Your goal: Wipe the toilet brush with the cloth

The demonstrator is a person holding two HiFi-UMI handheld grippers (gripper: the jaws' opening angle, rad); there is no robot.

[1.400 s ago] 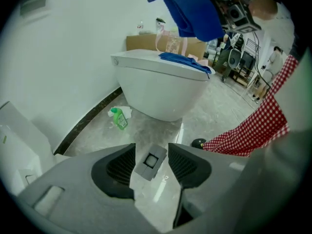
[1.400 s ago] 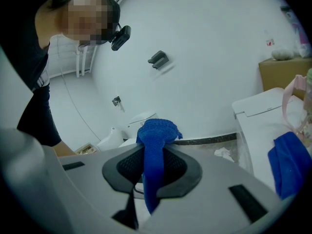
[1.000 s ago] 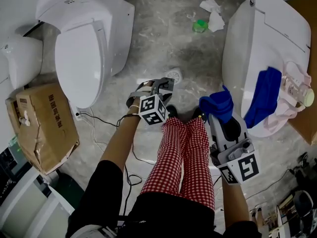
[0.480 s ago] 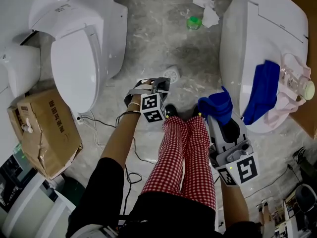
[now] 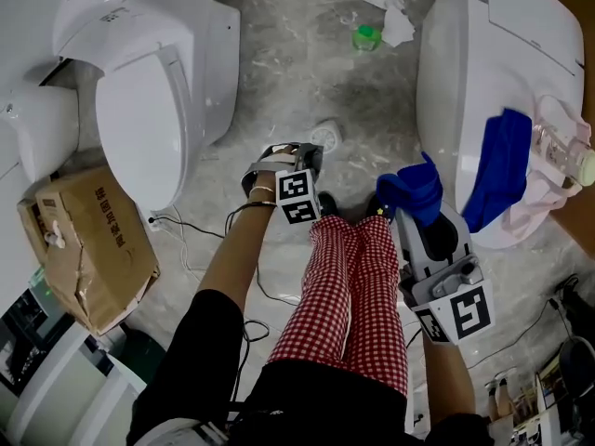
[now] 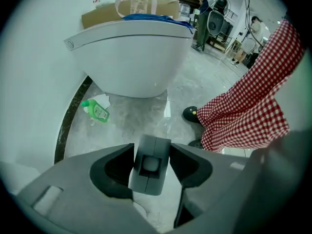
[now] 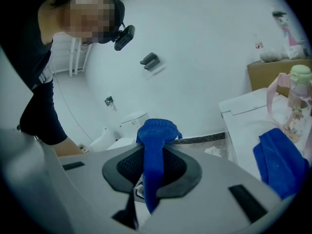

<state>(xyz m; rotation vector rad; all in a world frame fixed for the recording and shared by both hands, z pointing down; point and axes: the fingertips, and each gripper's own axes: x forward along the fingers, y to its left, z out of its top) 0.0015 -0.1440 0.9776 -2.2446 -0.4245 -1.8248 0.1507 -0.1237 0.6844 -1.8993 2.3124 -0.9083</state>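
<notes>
– What's biggest near the grippers?
– Two toilets. The right toilet [image 5: 474, 72] stands just to the right of the right gripper [image 5: 414, 219]. The left toilet [image 5: 139, 100] is ahead and left of the left gripper [image 6: 152, 160], well apart from it. A box [image 5: 88, 249] sits farther left, on the floor [image 5: 307, 72].
– Anything between the two grippers?
– The person's checked trousers [image 5: 358, 286]; both legs run down between them.
– And the cloth?
– The cloth [image 7: 155, 145] is clamped in the right gripper. It lies as a narrow blue band along the jaws, its long axis in line with them. One end bunches into a knob past the tips, pointing away from the person. The other end trails back toward the gripper's body.
– Any other blue?
– A second cloth [image 5: 497, 170] drapes over the right toilet's lid, to the right of that gripper and apart from it. A bottle [image 5: 569, 151] with a pink strap lies just beyond it.
– The left gripper?
– Its jaws are pressed together, and I make out nothing between them. It points at the floor.
– Small things?
– A drain [image 5: 326, 137] just ahead of the left gripper. Well beyond it are a green bottle [image 5: 369, 37] and crumpled tissue [image 5: 390, 12].
</notes>
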